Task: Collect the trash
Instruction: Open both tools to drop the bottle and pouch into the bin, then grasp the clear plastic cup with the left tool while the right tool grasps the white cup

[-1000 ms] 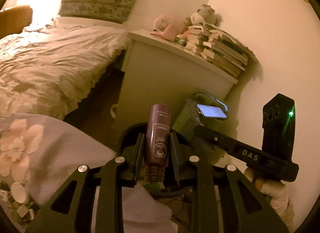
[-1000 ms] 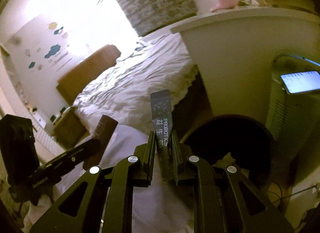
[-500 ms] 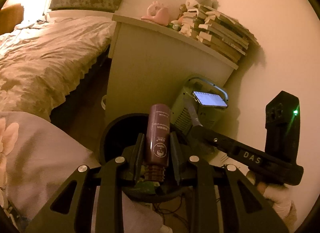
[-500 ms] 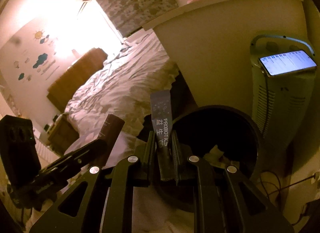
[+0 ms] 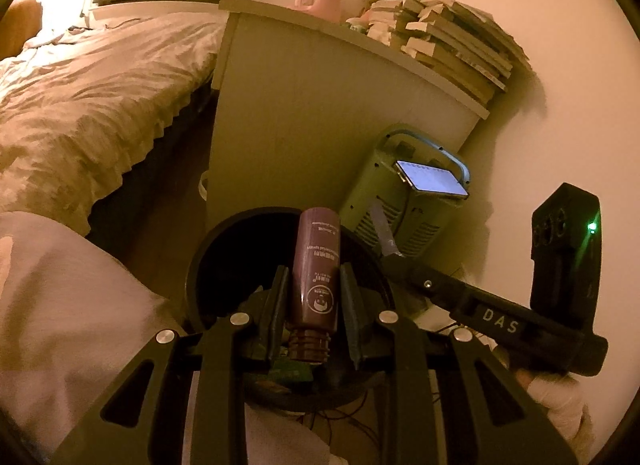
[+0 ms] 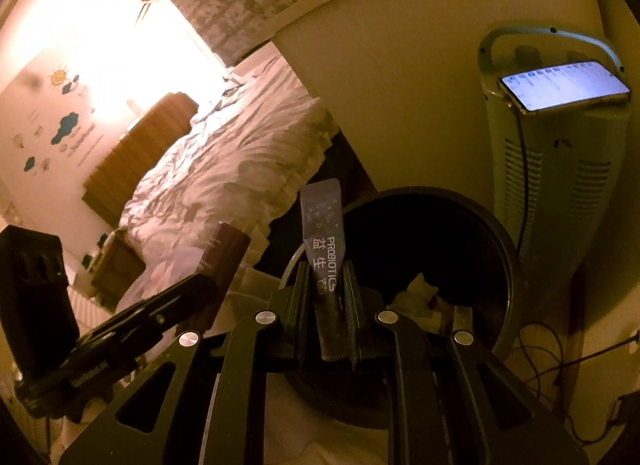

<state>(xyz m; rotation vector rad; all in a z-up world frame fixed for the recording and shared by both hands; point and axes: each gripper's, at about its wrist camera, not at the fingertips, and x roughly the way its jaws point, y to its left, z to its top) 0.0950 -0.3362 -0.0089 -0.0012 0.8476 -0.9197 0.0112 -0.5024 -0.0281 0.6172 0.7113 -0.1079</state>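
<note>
My left gripper [image 5: 314,281] is shut on a dark purple bottle [image 5: 316,265], held bottom-forward over the mouth of a round black trash bin [image 5: 200,265]. My right gripper [image 6: 326,277] is shut on a dark probiotics sachet [image 6: 324,233] and holds it above the near left rim of the same bin [image 6: 508,265], which has crumpled paper inside. The right gripper also shows in the left wrist view [image 5: 390,255] at the bin's right edge. The left gripper and its bottle [image 6: 224,257] show at the left of the right wrist view.
A green heater [image 5: 400,193] with a lit phone [image 5: 432,179] on top stands right of the bin. A white cabinet [image 5: 312,105] with stacked books [image 5: 452,41] is behind. A bed [image 5: 80,97] lies left. Cables [image 6: 552,349] trail on the floor.
Both grippers have moved forward and down toward the bin, which now fills more of each view. Both keep their hold.
</note>
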